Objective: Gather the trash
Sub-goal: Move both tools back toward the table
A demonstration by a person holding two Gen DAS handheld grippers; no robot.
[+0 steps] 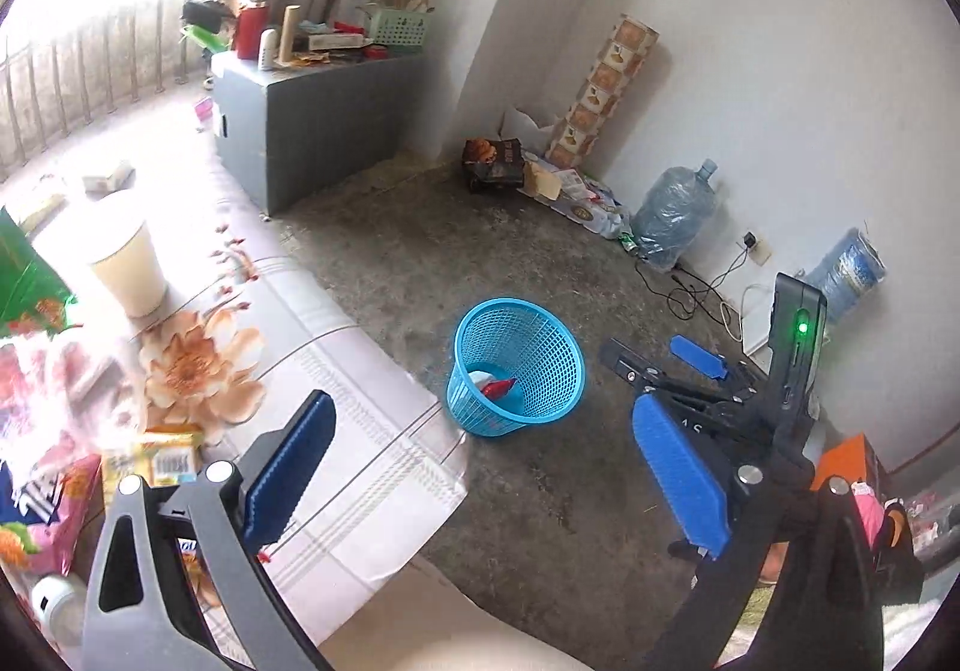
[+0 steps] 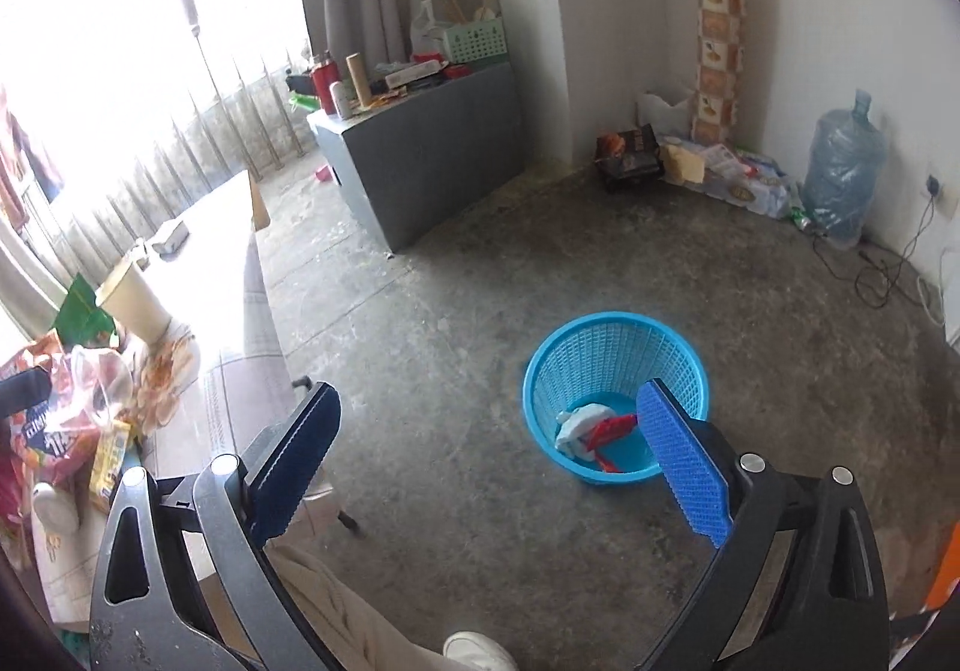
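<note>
Evidently a drop-off is done: the blue mesh wastebasket (image 2: pixel 615 401) on the concrete floor (image 2: pixel 480 311) holds a crumpled white wrapper (image 2: pixel 576 428) and a red packet (image 2: pixel 612 428), and both tools are empty. The left gripper (image 1: pixel 480 479) has its jaws spread as wide as they go, with nothing between the blue pads (image 1: pixel 288 467), only the table edge and floor beyond. The right gripper (image 2: pixel 492 458) stands just as wide and equally empty (its right pad overlaps the basket's rim in its own view, well above it).

More trash lies on the floral-cloth table (image 1: pixel 360 431) at the left: snack bags (image 2: pixel 54 431), a yellow packet (image 1: pixel 165 458) and a paper cup (image 1: pixel 129 263). By my judgement the next step is a fresh pickup, so a gripper must swing back over the table, straddle one loose wrapper with open jaws, and close before carrying it to the basket.
</note>
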